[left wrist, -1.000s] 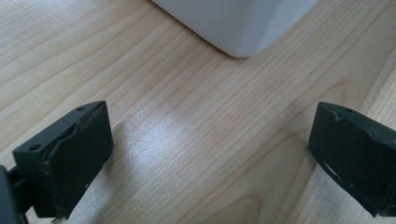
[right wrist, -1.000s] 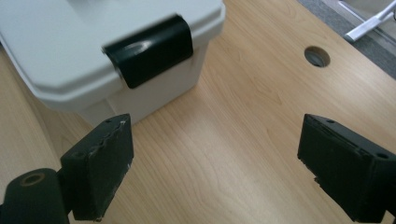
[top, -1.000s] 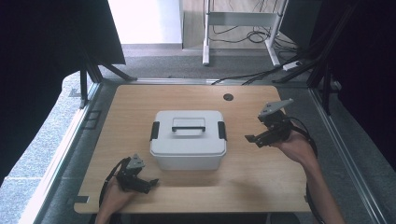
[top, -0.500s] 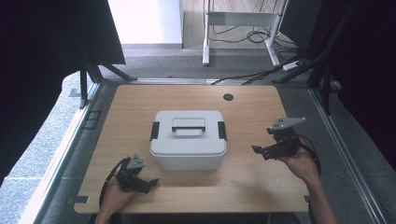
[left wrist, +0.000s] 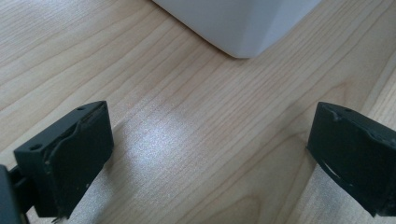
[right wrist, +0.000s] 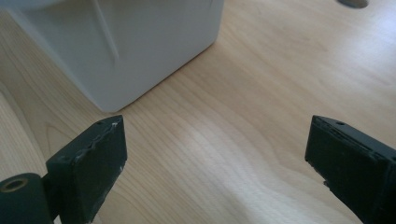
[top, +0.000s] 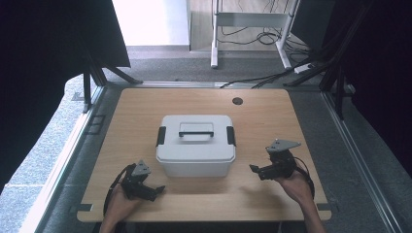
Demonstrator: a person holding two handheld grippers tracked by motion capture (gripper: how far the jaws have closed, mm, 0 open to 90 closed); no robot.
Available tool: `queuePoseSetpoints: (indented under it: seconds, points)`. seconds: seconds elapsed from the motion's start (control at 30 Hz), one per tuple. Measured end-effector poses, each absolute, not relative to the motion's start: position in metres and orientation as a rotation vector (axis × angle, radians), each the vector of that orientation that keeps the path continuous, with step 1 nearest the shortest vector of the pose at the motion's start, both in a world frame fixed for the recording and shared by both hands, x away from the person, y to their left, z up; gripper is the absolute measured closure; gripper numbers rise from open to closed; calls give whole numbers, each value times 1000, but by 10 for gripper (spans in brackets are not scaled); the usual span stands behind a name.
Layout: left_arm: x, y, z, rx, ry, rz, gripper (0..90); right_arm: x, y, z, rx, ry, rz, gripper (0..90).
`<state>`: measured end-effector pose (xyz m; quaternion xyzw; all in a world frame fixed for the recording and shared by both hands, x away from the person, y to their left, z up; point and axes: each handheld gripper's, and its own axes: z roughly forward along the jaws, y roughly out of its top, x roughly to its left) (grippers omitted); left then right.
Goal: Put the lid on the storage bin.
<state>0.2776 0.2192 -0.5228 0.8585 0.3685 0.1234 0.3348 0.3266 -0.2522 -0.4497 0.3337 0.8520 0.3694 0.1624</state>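
A white lidded box (top: 196, 144) with a grey top handle and black side latches stands mid-table. My left gripper (top: 158, 189) rests low by the front edge, just left of the box's near corner. In the left gripper view its jaws (left wrist: 210, 135) stand wide open over bare wood, with the box corner (left wrist: 243, 23) ahead. My right gripper (top: 253, 168) hovers low to the right of the box and points at its side. In the right gripper view the jaws (right wrist: 219, 149) are wide and have just been opening slightly, with nothing between them. The box wall (right wrist: 130, 42) lies ahead on the left.
The wooden table (top: 272, 121) has a round cable hole (top: 237, 101) at the back right, seen too as the hole (right wrist: 352, 3). Metal rails run along both sides. Desk legs and cables (top: 262, 77) lie on the floor beyond the far edge.
My right gripper has come down and toward the front edge, from level with the box lid to low over the table. The left gripper has kept still.
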Motion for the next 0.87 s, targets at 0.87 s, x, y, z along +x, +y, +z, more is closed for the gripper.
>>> queuePoseSetpoints:
  seconds: [0.87]
  points:
    - [277,219,-523,2238,968,325,2,317,-234,-520,1034,2464,1002,3]
